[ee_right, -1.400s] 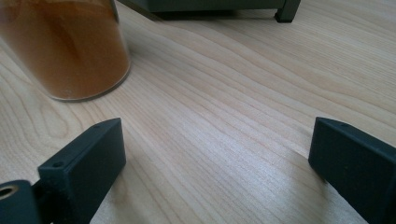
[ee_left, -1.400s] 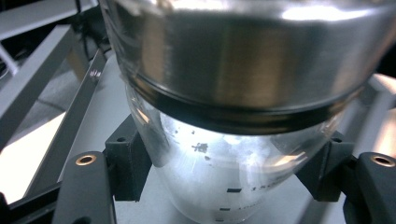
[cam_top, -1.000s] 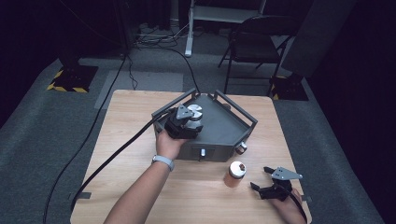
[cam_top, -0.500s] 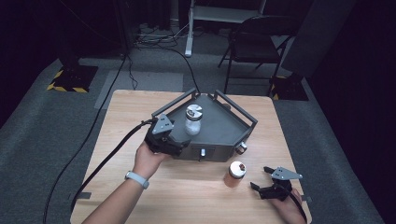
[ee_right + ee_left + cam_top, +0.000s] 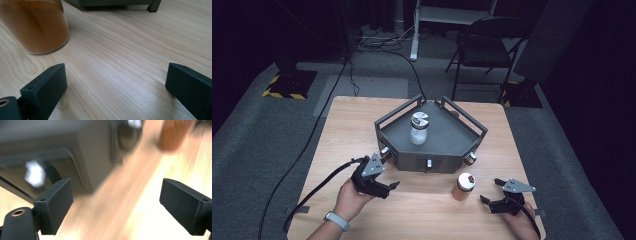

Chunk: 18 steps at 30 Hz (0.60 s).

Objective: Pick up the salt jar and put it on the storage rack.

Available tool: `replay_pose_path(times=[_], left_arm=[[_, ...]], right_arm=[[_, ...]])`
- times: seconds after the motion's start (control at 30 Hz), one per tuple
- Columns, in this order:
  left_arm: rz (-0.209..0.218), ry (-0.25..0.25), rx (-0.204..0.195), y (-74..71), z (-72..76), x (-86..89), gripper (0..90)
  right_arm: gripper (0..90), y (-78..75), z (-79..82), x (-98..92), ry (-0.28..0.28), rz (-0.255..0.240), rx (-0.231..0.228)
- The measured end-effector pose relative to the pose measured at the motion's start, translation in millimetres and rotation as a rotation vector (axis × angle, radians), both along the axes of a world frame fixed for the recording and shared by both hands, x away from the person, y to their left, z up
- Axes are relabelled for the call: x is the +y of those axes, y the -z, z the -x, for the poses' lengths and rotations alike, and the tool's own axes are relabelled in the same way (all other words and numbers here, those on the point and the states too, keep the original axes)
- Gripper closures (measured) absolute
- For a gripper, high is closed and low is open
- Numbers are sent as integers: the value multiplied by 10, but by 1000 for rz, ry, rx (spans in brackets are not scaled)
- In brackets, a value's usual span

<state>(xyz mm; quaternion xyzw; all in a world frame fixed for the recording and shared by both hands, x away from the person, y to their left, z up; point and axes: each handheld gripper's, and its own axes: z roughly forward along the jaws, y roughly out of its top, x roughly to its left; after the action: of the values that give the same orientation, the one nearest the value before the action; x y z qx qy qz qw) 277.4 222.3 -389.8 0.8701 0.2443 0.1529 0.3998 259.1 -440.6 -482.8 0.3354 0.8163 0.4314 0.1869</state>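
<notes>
A clear jar with a silver lid (image 5: pixel 418 127) stands upright inside the dark grey five-sided tray (image 5: pixel 447 145) at the middle of the wooden table. In front of the tray an amber jar (image 5: pixel 465 185) stands on the table; it also appears close up as the amber jar (image 5: pixel 35 25) and as a blurred amber jar (image 5: pixel 175 135). My left gripper (image 5: pixel 390 189) hovers low at the near left, open and empty, pointing right. In its own view the left gripper (image 5: pixel 116 202) faces the tray's side (image 5: pixel 62 150). My right gripper (image 5: pixel 490 190) rests open right of the amber jar, jaws wide in the right gripper (image 5: pixel 116 87) view.
The wooden table (image 5: pixel 342 130) has bare wood left of the tray and along its near edge. A black cable (image 5: pixel 317 187) trails off the left side from my left gripper. A chair (image 5: pixel 492 45) and floor cables lie beyond the table.
My left gripper has let go of the clear jar in the tray and drawn back to the near left of the table. The jar stays upright. The right gripper has not moved.
</notes>
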Motion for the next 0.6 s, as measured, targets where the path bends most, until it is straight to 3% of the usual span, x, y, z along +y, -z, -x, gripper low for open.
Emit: replay_pose_path(times=[0.1, 0.23, 0.3, 0.37, 0.47, 0.6], left_arm=[[-81, 29, 5, 144, 13, -65, 117], [-150, 66, 24, 403, 24, -77, 121], [-66, 63, 41, 586, 42, 65, 110], [-77, 24, 92, 525, 7, 63, 118], [-69, 35, 54, 558, 68, 98, 124], [24, 56, 48, 752, 75, 209, 101]], right_arm=[[40, 0, 0, 0, 0, 0, 0], [40, 0, 1, 1, 0, 0, 0], [40, 1, 2, 1, 1, 0, -1], [40, 0, 2, 1, 2, 0, 0], [39, 0, 0, 1, 1, 0, 1], [38, -1, -2, 2, 1, 0, 1]])
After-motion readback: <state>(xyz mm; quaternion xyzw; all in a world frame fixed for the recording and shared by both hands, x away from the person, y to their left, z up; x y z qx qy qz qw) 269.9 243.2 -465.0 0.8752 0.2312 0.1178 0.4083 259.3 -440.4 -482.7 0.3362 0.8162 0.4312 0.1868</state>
